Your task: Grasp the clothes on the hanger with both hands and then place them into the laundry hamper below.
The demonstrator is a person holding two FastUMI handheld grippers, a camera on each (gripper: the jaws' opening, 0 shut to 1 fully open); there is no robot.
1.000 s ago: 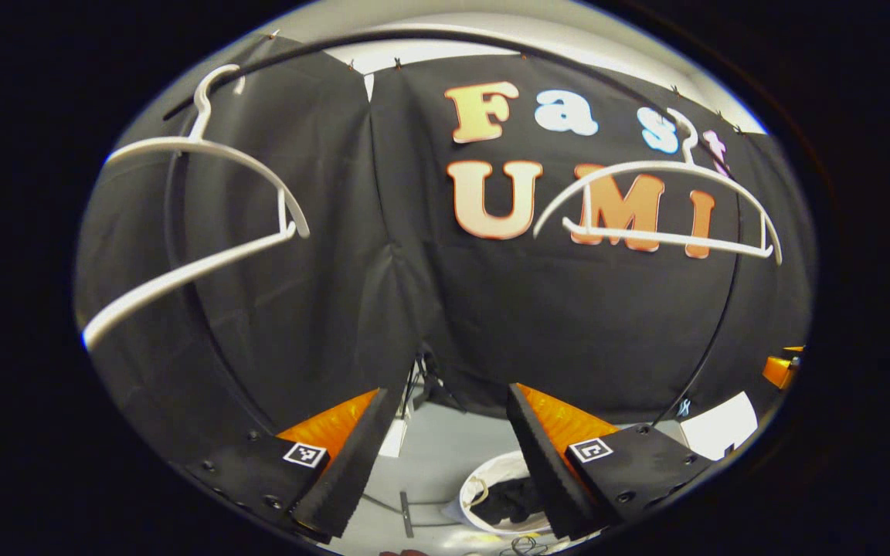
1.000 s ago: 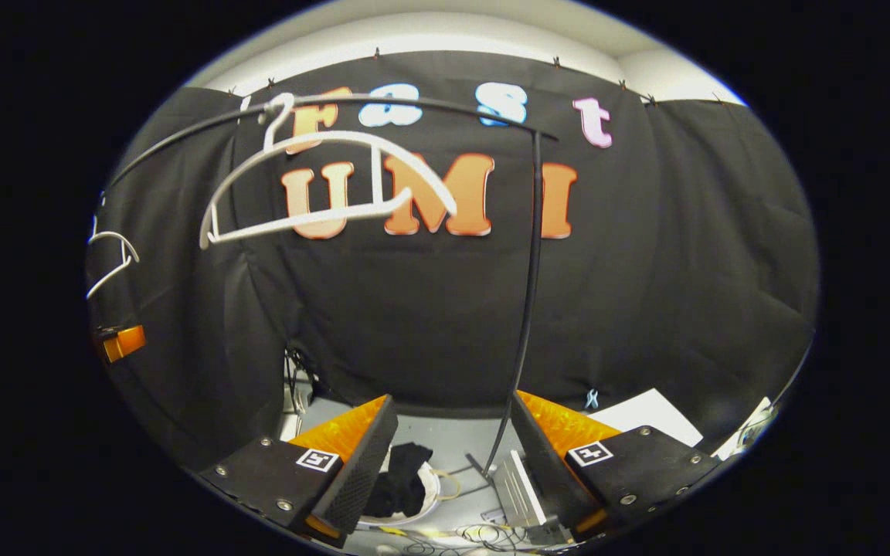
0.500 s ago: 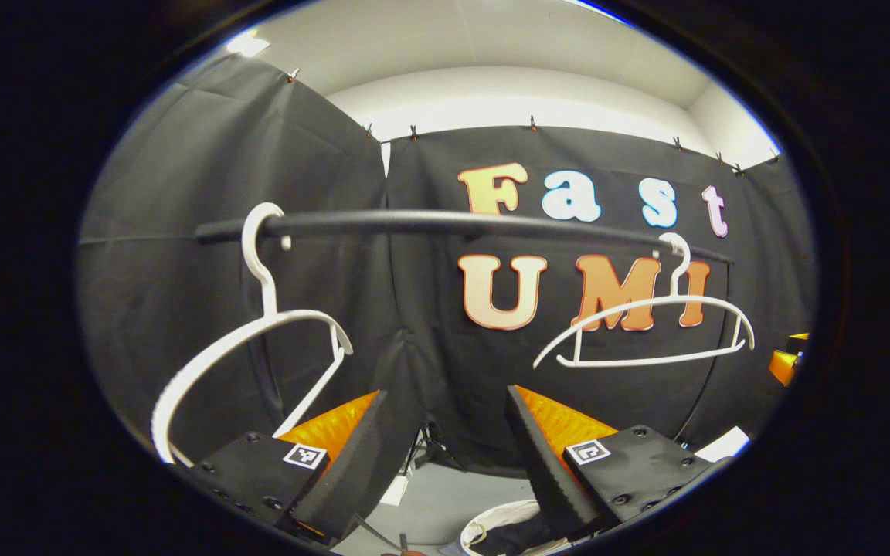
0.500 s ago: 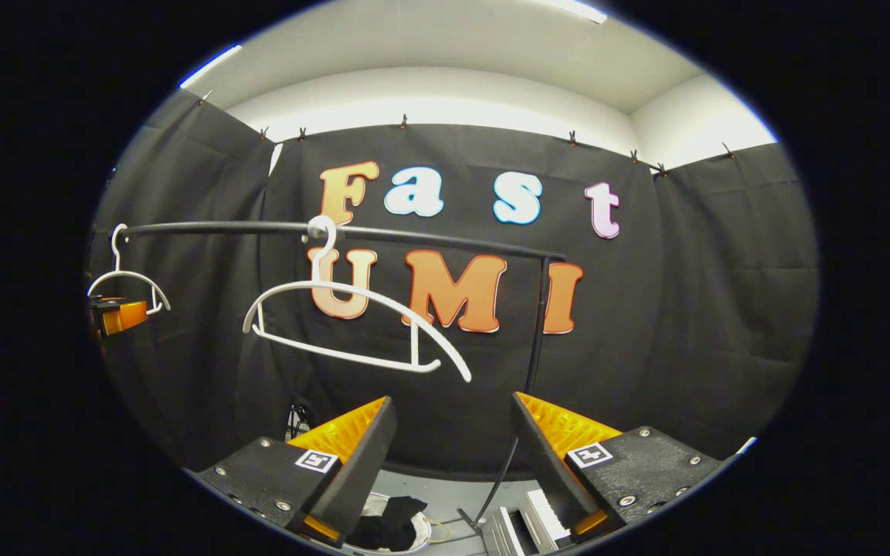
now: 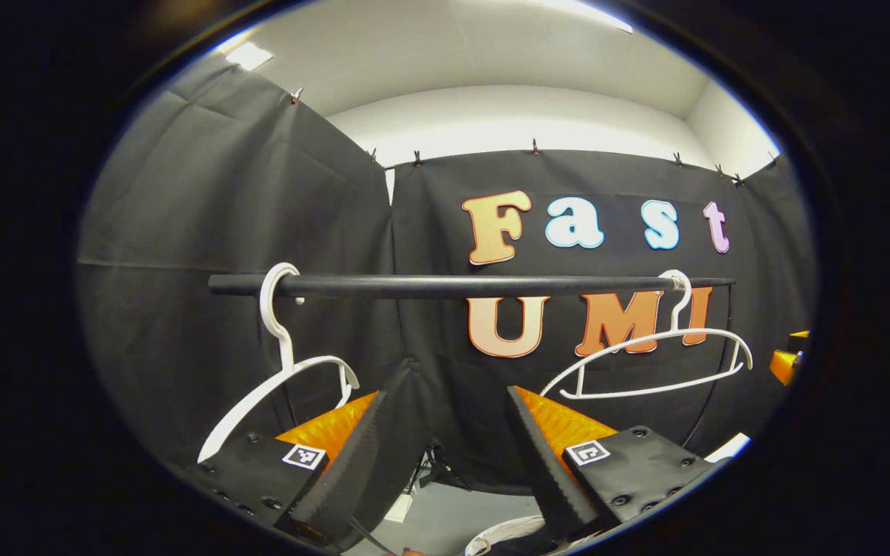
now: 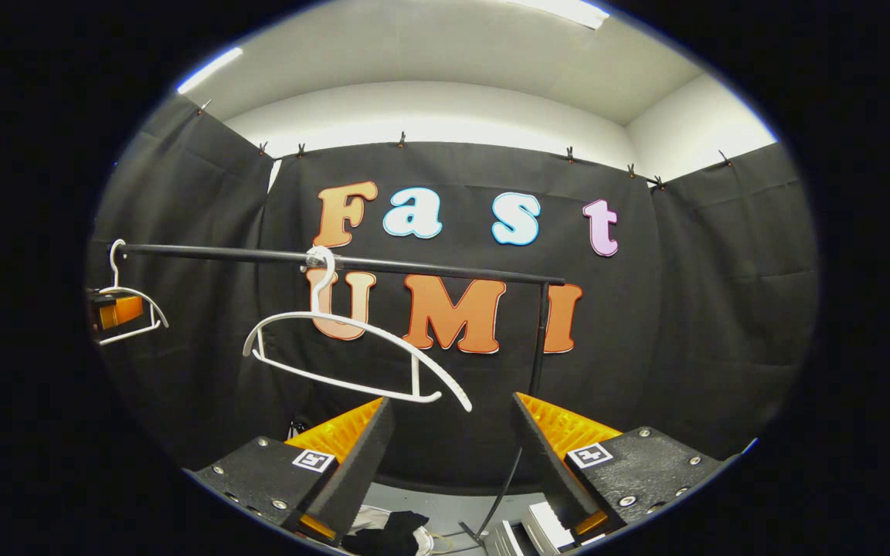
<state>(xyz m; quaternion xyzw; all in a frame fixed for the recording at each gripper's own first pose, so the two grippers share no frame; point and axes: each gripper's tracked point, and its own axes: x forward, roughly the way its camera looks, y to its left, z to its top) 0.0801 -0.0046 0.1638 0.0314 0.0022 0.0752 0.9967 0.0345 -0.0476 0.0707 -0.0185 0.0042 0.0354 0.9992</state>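
Two bare white hangers (image 5: 283, 363) on a black rail (image 5: 445, 286), left hand-held gripper (image 5: 445, 463) agape below.

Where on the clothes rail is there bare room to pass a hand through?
The rail is bare between the left hanger and the right hanger. It is crowded at each hook and near the upright post.

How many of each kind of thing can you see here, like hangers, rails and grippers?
White hangers: 2
Black rail: 1
Grippers: 2
White hamper: 1
Dark clothes, one heap: 1
Total: 7
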